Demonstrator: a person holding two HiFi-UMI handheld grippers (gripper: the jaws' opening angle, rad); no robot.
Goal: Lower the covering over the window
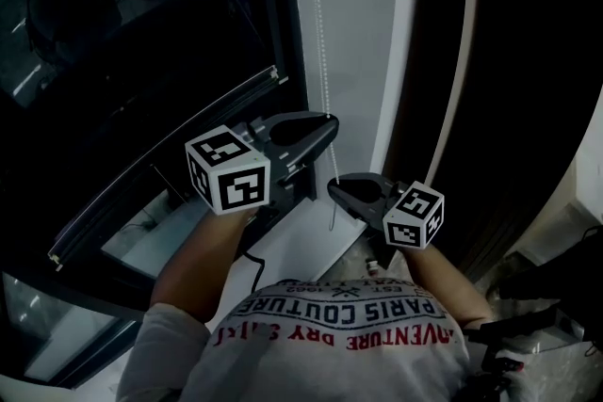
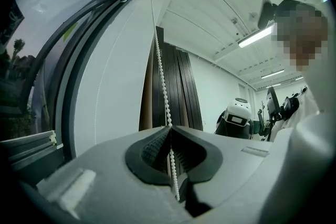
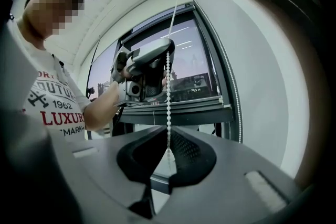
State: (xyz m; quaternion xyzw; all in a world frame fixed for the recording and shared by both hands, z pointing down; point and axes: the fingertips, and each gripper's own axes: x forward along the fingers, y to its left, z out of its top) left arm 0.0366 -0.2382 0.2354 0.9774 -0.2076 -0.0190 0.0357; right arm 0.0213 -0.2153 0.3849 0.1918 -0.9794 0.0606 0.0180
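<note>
Biggest thing in front of me was the window (image 1: pixel 122 42), dark glass filling the left side, with a pale rail (image 1: pixel 170 155) running across it. I couldn't tell whether that rail was the bottom edge of the covering or part of the frame. Right of the window frame was a white wall strip (image 1: pixel 353 33), and right of that a dark curtain (image 1: pixel 528 61) hanging in tall folds. At the near edge I could see the person's white printed shirt (image 1: pixel 349 334) and both forearms reaching out over a pale ledge (image 1: pixel 301 240) under the window.

The left gripper (image 1: pixel 325 122) sat further out and to the left, and the right gripper view showed it higher up. The right gripper (image 1: pixel 334 188) was nearer and lower, just right of it. Both pointed about level at the white strip.

The bit that mattered was the bead chain (image 1: pixel 320 33), a thin white string of beads hanging straight down the white strip, just right of the window frame. The left gripper's jaws were pinched together on it, beads going in at the tips and coming out below the pads (image 2: pixel 149 147). The right gripper's jaws were clamped on the same chain lower down, with a short tail dangling under it
</note>
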